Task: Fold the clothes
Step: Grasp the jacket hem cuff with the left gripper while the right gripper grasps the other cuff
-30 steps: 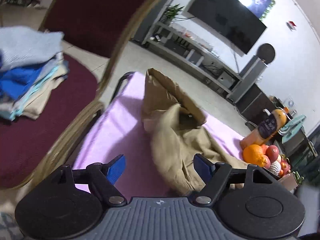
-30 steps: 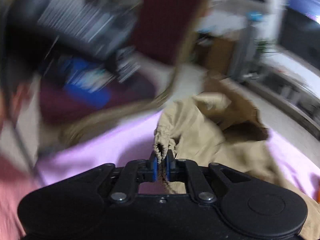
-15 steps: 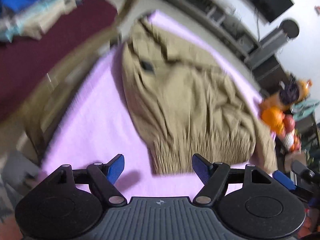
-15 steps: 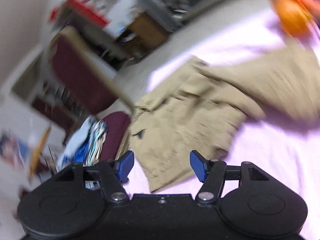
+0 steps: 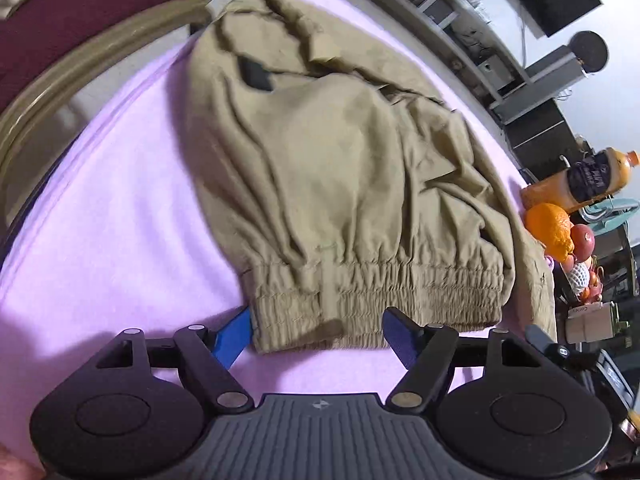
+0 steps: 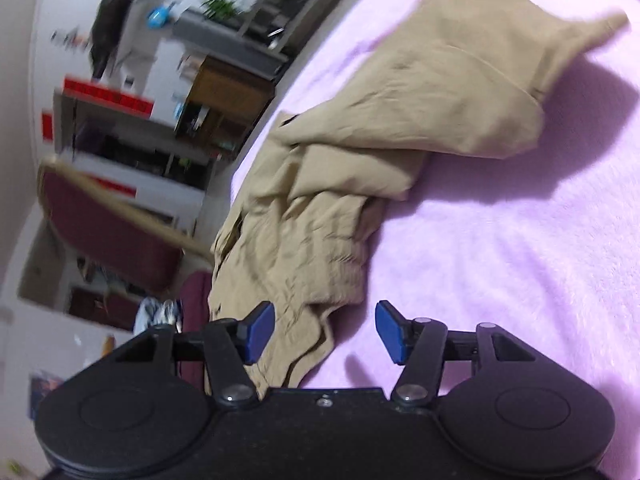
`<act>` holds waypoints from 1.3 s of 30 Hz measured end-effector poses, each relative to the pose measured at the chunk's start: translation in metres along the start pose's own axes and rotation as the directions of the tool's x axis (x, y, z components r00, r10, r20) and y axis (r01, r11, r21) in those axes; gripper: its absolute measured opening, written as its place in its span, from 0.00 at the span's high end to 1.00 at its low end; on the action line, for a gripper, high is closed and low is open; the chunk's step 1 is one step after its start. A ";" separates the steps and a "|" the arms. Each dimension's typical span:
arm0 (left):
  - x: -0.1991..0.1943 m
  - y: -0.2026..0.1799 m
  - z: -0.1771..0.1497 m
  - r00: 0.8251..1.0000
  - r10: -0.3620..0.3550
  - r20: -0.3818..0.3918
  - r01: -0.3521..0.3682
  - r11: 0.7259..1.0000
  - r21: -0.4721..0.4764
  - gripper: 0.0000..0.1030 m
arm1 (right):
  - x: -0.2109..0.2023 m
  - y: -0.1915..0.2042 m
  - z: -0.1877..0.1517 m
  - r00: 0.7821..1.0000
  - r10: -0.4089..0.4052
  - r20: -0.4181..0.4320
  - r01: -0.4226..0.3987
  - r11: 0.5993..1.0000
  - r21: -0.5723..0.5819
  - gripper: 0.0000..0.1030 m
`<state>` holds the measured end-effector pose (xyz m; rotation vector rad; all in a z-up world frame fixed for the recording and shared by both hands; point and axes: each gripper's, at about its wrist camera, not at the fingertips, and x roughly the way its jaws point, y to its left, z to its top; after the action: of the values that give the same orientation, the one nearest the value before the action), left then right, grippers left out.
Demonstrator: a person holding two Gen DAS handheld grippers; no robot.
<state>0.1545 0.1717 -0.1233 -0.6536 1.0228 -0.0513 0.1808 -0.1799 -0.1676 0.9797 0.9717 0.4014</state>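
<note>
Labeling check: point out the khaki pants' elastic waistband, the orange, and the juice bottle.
khaki pants (image 5: 376, 300): left wrist view, on the gathered elastic waistband.
orange (image 5: 548, 226): left wrist view, middle of its peel.
juice bottle (image 5: 592, 180): left wrist view, on the dark label.

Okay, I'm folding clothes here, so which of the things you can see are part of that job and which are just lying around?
Part of the job:
tan trousers
pink cloth they lie on
left claw, open
right claw, open

Just lying about:
juice bottle
orange
red apple
maroon chair
</note>
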 end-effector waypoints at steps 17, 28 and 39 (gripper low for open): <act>0.003 0.014 0.007 1.000 0.019 0.015 -0.016 0.991 -0.130 0.42 | 0.061 0.037 0.012 0.997 -0.072 -0.018 0.067 0.980 -0.188 0.36; -0.003 0.001 0.011 0.997 0.072 0.035 -0.066 0.987 -0.147 0.96 | 0.053 0.012 0.017 0.999 -0.029 0.014 0.030 0.995 -0.093 0.47; -0.104 -0.055 -0.045 0.963 -0.176 0.202 0.142 0.975 0.173 0.96 | -0.033 0.130 -0.017 0.898 -0.311 0.313 0.435 0.741 -0.512 0.83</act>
<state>0.0762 0.1402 -0.0299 -0.5823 0.7463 -0.1967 0.1645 -0.1249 -0.0456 0.2487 0.7611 0.2170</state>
